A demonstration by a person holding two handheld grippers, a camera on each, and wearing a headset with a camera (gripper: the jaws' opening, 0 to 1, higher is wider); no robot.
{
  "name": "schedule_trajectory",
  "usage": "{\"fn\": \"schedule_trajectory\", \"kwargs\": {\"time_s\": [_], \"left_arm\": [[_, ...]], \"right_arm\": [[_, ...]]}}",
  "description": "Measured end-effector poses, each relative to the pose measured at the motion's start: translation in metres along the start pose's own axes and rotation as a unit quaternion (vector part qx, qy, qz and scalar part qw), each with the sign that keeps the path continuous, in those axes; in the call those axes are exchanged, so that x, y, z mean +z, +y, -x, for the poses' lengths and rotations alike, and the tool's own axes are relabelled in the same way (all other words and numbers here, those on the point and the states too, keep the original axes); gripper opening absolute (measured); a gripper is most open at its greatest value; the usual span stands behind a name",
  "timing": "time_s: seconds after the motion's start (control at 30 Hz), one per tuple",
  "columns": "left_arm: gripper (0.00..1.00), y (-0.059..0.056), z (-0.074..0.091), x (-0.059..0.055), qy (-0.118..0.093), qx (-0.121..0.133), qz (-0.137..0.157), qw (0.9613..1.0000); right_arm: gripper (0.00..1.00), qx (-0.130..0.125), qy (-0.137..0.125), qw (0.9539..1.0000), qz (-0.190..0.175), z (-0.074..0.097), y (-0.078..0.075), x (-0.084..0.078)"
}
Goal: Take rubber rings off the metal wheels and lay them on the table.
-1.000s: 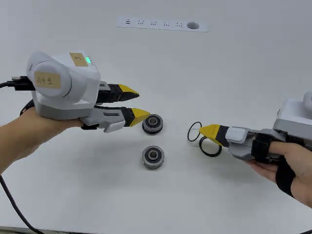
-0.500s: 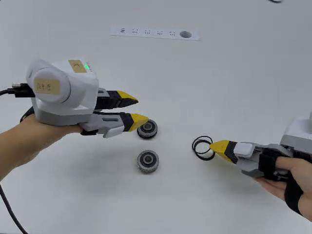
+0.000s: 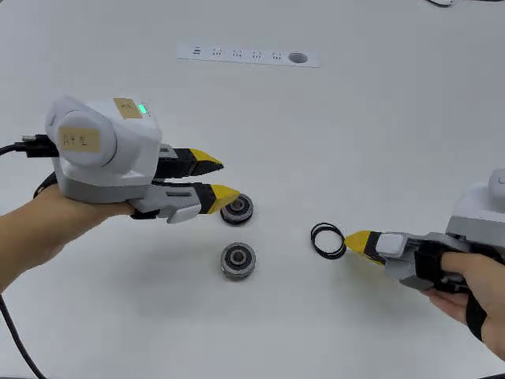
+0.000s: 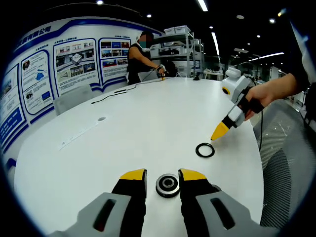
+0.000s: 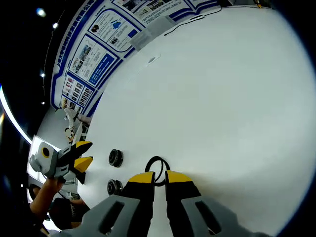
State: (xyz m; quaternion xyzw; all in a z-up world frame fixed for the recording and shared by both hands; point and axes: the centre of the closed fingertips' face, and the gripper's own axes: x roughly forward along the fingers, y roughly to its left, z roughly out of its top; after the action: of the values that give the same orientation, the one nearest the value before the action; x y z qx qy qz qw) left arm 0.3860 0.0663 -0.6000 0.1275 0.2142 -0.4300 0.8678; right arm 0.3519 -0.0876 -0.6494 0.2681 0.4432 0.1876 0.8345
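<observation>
the left hand (image 3: 63,213) grips the left tool (image 3: 227,179) from below, forearm coming in from the left, jaws level and parted, one above the other. the right hand (image 3: 473,280), strapped in black, holds the right tool (image 3: 353,240) low over the worktop (image 3: 379,142), tip aimed left, jaws nearly together with a thin gap.

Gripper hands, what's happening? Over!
Left gripper open at far silver metal wheel. Right gripper tip beside black rubber rings on white table. Nothing blocking.
</observation>
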Motion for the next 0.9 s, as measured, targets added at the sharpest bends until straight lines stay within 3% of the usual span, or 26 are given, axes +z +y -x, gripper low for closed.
{"fn": "schedule_trajectory", "kwargs": {"time_s": [0.1, 0.17, 0.23, 0.3, 0.43, 0.6, 0.77, 0.9], "left_arm": [[0.26, 0.000, -0.003, -0.005, 0.008, -0.003, 0.000, 1.0000], [0.25, -0.001, -0.005, -0.007, 0.012, -0.005, 0.000, 0.9999], [0.25, -0.002, -0.008, -0.009, 0.018, -0.008, -0.002, 0.9998], [0.25, -0.003, -0.011, -0.012, 0.024, -0.013, -0.007, 0.9996], [0.23, -0.008, -0.019, -0.017, 0.034, -0.022, -0.015, 0.9990], [0.23, -0.011, -0.028, -0.023, 0.045, -0.031, -0.017, 0.9984], [0.22, -0.010, -0.031, -0.033, 0.064, -0.035, -0.028, 0.9969], [0.20, -0.007, -0.032, -0.037, 0.067, -0.034, -0.022, 0.9969]], "right_arm": [[0.11, 0.048, -0.025, 0.9985, -0.011, -0.002, 0.017, 0.010], [0.13, 0.059, -0.025, 0.9979, -0.009, -0.004, 0.021, 0.012], [0.17, 0.094, -0.028, 0.9951, 0.005, -0.007, 0.034, 0.016], [0.23, 0.138, -0.038, 0.9894, 0.020, -0.009, 0.052, 0.020], [0.32, 0.179, -0.047, 0.9789, 0.087, -0.011, 0.076, 0.023], [0.44, 0.210, -0.022, 0.9702, 0.118, -0.022, 0.094, 0.011], [0.50, 0.238, 0.008, 0.9627, 0.128, -0.033, 0.108, 0.000], [0.51, 0.245, 0.016, 0.9593, 0.139, -0.038, 0.113, -0.004]]}}
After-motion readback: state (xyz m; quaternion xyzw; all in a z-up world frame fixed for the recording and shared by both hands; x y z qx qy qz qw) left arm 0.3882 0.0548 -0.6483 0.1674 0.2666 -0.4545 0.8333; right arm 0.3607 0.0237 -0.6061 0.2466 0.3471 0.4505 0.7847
